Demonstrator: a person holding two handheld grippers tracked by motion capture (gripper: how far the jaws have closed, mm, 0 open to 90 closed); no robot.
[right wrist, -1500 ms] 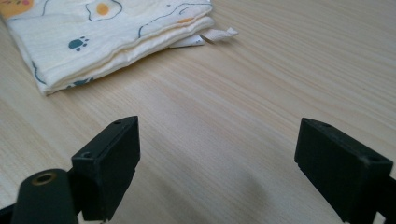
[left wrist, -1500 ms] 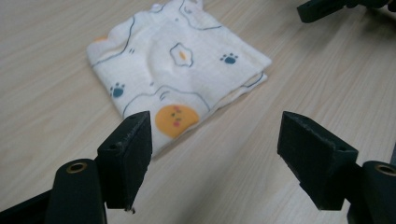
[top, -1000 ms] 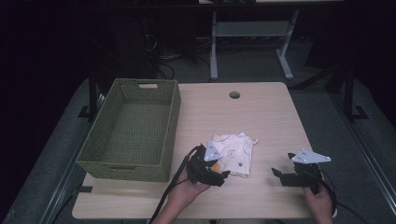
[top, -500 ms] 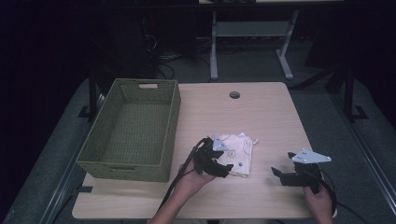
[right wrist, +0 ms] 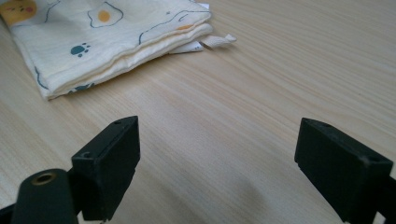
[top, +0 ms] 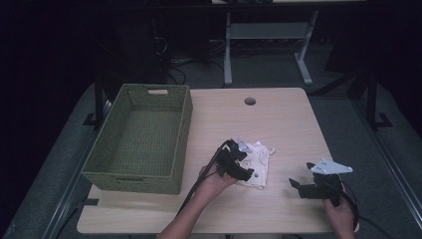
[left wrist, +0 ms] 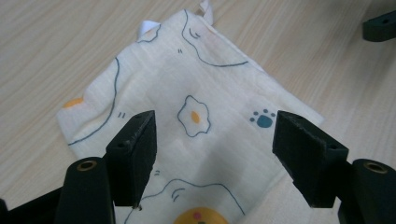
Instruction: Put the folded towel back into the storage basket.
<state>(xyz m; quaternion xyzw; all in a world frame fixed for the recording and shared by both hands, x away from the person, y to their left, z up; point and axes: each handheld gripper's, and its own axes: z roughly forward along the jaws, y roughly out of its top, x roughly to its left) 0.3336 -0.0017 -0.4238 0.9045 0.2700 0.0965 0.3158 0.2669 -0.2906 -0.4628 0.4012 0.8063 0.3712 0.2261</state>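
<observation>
Basket [top: 142, 142] is seen at the left of the tabletop [top: 278, 119], with a folded cloth [top: 259, 162] lying flat right of it, near the front edge. Left gripper [left wrist: 212, 140] is held over the cloth, its jaws apart after closing a little, pads not pressing the fabric. Right gripper [right wrist: 233, 163] is held well right of the cloth, jaws wide apart over bare wood.

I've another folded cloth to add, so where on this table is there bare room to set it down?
Bare wood lies between the folded cloth and the right gripper, and across the table's far half around the round hole. The green basket takes the left side; the left gripper crowds the cloth.
</observation>
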